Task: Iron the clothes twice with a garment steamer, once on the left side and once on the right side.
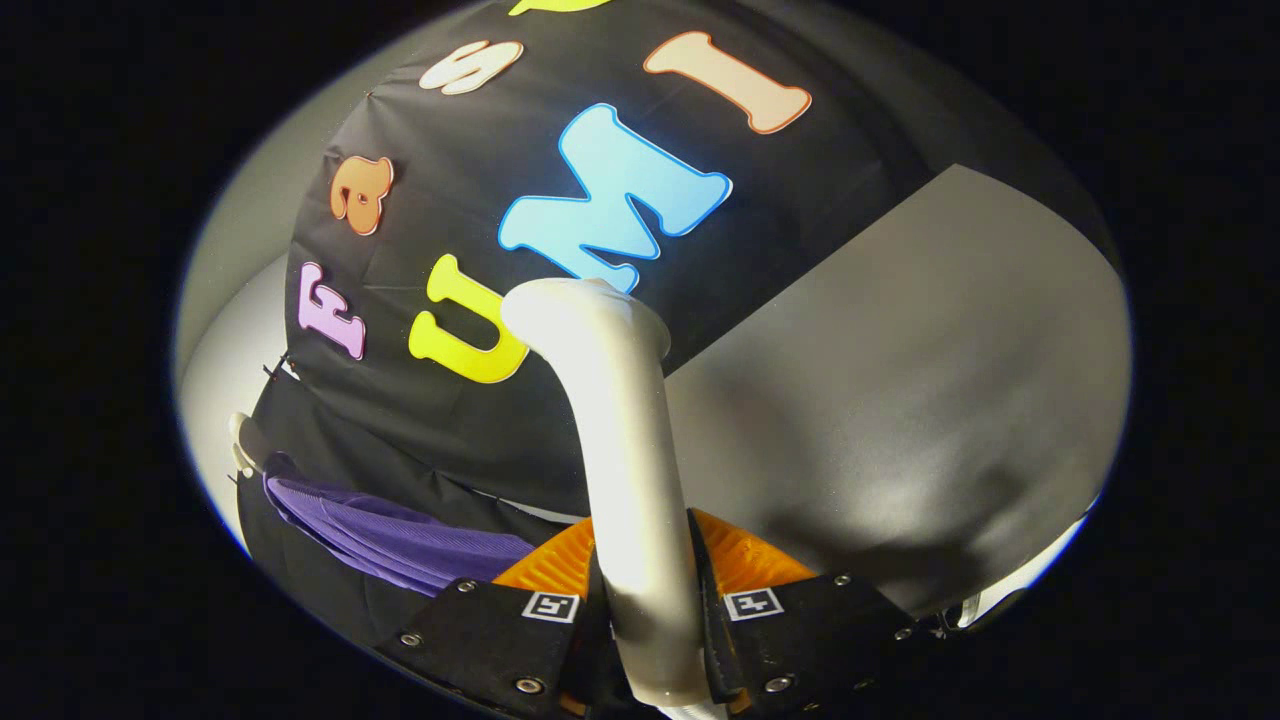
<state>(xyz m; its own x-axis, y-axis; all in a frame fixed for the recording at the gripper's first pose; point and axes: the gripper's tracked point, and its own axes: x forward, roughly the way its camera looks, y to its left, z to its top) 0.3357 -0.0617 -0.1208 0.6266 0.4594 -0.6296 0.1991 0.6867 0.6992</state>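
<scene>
Between the fingers, gripper (645,590) clamps smooth white plastic steamer handle (625,480), both ribbed pads pressing its sides; handle curves up, flares into rounded head. Left beyond, ribbed purple garment (390,535) hangs against black cloth wall (460,200); grey matte panel (900,400) right.

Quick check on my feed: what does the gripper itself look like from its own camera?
The gripper has two dark, flat finger plates fastened with small silver screws. Each plate carries a small square black-and-white marker near its inner corner. The ribbed pads sit inside the plates.
</scene>
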